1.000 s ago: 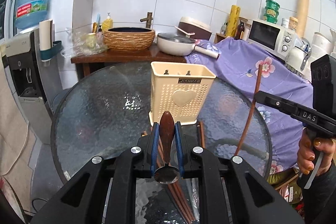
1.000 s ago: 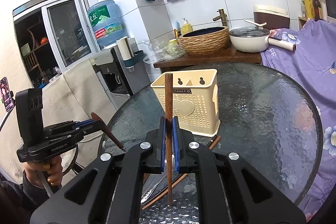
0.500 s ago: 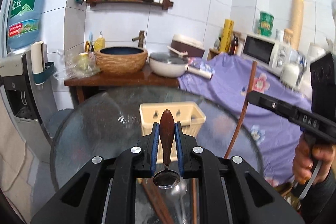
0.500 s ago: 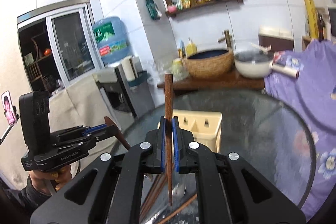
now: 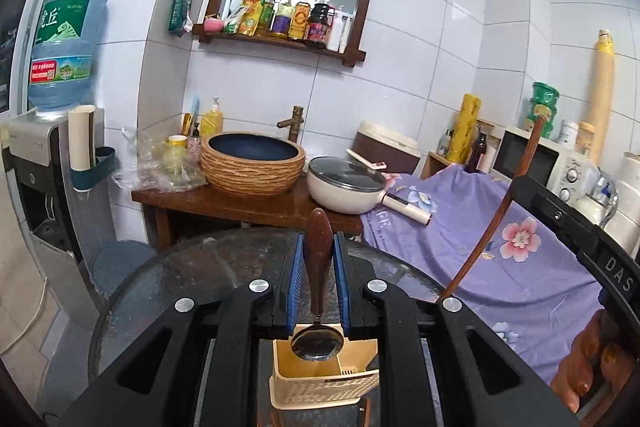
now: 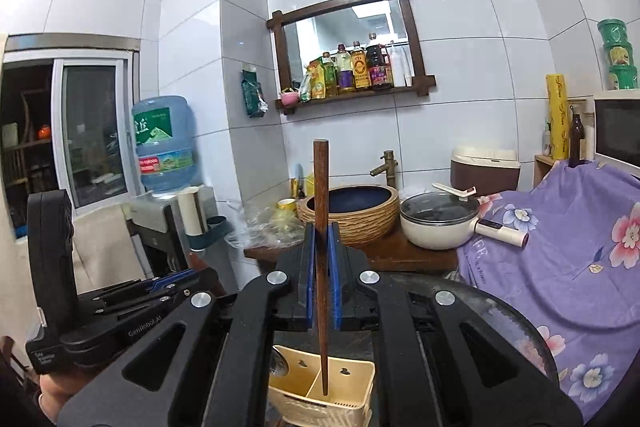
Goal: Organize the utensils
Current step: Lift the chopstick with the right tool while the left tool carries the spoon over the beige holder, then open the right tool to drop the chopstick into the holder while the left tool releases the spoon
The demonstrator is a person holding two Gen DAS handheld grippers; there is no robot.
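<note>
My left gripper (image 5: 319,263) is shut on the brown wooden handle of a metal spoon (image 5: 318,341); the bowl hangs just above the open top of the cream utensil holder (image 5: 324,383). My right gripper (image 6: 320,267) is shut on a brown wooden chopstick (image 6: 321,227), held upright, its tip down inside the right compartment of the holder (image 6: 320,399). The right gripper and its chopstick (image 5: 500,203) show at the right in the left wrist view. The left gripper (image 6: 120,311) shows at the left in the right wrist view.
The holder stands on a round glass table (image 5: 180,279). More chopsticks (image 5: 364,413) lie on the glass beside it. Behind are a wooden counter with a woven basin (image 5: 252,167) and a lidded pan (image 5: 346,185), a purple floral cloth (image 5: 500,239), a water dispenser (image 5: 36,163).
Both grippers have risen and moved forward over the holder. The holder has gone from ahead to below the fingers. The chopstick tip now dips into the holder and the spoon bowl hangs above it.
</note>
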